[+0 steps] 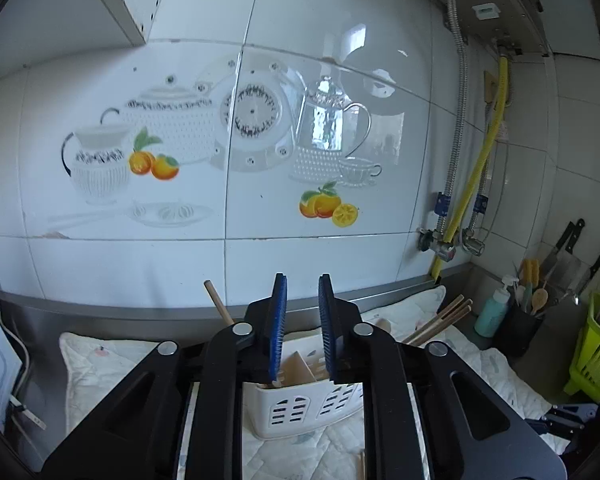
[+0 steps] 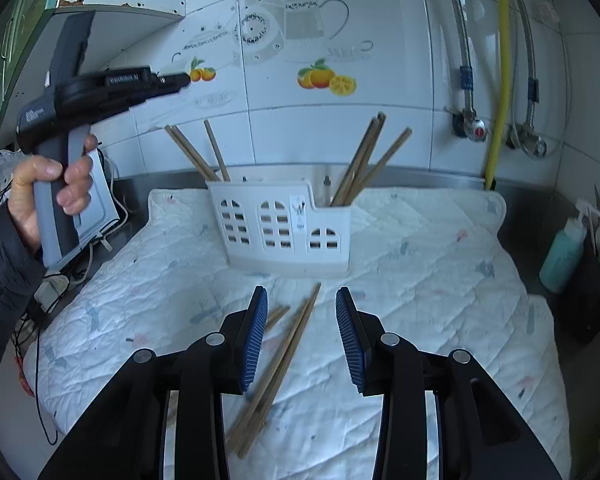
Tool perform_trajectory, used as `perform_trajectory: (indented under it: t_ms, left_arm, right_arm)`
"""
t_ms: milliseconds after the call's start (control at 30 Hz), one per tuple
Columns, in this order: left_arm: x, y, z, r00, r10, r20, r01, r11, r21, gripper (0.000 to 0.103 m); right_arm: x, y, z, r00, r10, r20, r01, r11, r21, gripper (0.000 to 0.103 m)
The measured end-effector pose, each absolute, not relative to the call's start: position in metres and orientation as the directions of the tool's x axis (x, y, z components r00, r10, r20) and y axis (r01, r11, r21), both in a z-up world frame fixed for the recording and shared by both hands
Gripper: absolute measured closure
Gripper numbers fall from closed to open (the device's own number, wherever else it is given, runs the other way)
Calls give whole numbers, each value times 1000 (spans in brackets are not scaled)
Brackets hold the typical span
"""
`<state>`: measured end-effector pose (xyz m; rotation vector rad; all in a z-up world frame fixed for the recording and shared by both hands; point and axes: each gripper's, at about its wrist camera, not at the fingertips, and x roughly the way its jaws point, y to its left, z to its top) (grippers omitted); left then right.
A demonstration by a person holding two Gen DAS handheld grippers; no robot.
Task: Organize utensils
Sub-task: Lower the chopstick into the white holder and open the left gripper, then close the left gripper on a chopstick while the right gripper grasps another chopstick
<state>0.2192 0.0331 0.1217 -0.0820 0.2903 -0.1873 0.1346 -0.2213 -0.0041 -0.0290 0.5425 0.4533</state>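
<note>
Right wrist view: the right gripper (image 2: 302,334) hangs over the quilted mat (image 2: 440,264), jaws spread wide, nothing between them.
Loose chopsticks (image 2: 278,368): lying flat on the mat's near-middle, below the right gripper's open fingers.
Utensil holder (image 2: 284,224): white, slotted, upright near the mat's far edge; chopsticks (image 2: 358,164) stand tilted in both its ends.
Left gripper (image 1: 302,326): raised above the holder (image 1: 300,408), jaws narrowly apart and empty; held by a hand (image 2: 50,188) off the mat's left edge.
</note>
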Motion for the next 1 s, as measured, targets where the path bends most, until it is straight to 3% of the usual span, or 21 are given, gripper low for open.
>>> perform_trajectory:
  t_ms: [233,500,1000]
  left_arm:
    - [174,31,111,932,-208,-298,187,977,-98,84]
    - [121,33,58,895,-210,-394,184,977,-103,84]
    - [62,25,-37,784,-261,-564,194,965,-177,84]
  right_arm:
    - [112,-221,-49,714,397,-577,-387,910,148,73]
    - [99,-209,-93,642,420,-642,-373,902,218,82]
    - [102,-189,-115,622,385,-682,-354,915,193,94]
